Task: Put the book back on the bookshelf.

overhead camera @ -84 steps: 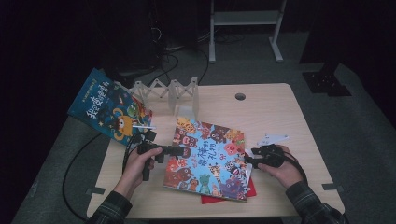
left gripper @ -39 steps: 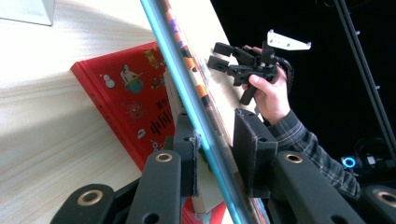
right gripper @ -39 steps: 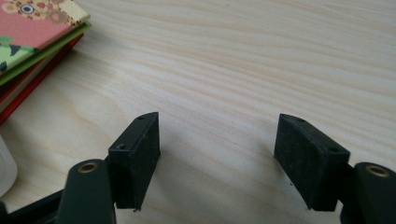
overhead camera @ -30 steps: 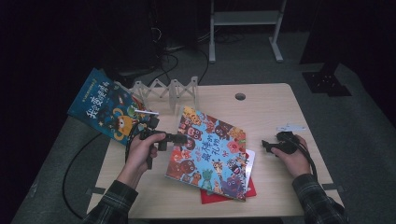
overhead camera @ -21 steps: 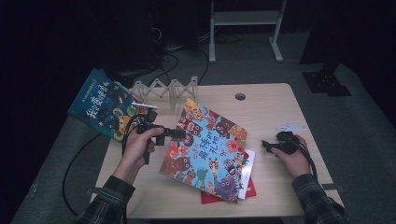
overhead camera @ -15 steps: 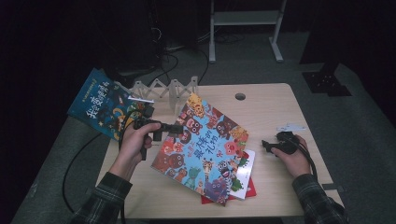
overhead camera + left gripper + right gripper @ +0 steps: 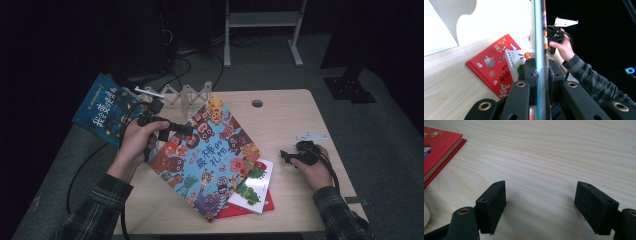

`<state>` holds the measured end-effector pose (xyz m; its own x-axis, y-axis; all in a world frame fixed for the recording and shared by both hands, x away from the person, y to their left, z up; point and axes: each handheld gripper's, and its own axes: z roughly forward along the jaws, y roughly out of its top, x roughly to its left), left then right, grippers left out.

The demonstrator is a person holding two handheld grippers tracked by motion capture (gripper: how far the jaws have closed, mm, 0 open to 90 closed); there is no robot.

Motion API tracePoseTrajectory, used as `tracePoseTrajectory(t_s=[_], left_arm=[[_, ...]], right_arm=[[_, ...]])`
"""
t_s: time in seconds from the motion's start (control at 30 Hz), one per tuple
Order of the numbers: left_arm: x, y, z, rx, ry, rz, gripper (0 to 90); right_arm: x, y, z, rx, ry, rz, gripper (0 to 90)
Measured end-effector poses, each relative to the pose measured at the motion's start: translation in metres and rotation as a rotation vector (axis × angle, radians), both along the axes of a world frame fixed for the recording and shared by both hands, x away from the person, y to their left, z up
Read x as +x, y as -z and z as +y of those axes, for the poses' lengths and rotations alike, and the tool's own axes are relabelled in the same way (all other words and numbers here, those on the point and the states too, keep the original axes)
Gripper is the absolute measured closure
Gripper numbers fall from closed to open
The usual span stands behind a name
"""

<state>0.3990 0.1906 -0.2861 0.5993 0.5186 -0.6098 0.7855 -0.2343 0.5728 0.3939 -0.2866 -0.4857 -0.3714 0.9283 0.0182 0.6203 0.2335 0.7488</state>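
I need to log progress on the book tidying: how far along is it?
Done: one blue book leans at the wooden rack. In hand: the left gripper, jaws shut on the colourful animal book, holds it tilted off the table. Left: the white book and red book lie stacked. The right gripper rests open on the table.

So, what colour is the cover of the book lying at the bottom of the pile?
Red, with small pictures on it; the red book shows best in the left gripper view.
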Motion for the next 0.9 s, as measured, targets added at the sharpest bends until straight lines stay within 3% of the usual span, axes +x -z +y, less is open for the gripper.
tracePoseTrajectory(t_s=[0.13, 0.23, 0.27, 0.53, 0.9], left_arm=[[-0.002, -0.008, 0.002, 0.019, -0.007, -0.028, 80.8], [-0.004, -0.012, 0.002, 0.089, -0.023, -0.078, 80.7], [-0.003, -0.013, 0.004, 0.098, -0.035, -0.074, 80.8], [-0.007, -0.02, 0.023, 0.076, -0.061, -0.085, 80.8], [-0.015, -0.038, 0.06, 0.054, -0.138, -0.126, 80.8]], right_arm=[[0.0, 0.0, 0.0, -0.001, -0.001, -0.001, 24.2], [0.0, 0.0, 0.0, -0.001, -0.001, -0.001, 24.2], [0.0, 0.0, 0.0, -0.001, -0.001, -0.001, 24.2], [0.001, 0.0, 0.0, -0.002, 0.0, 0.0, 24.2], [0.001, 0.0, 0.0, -0.002, 0.001, 0.0, 24.2]])
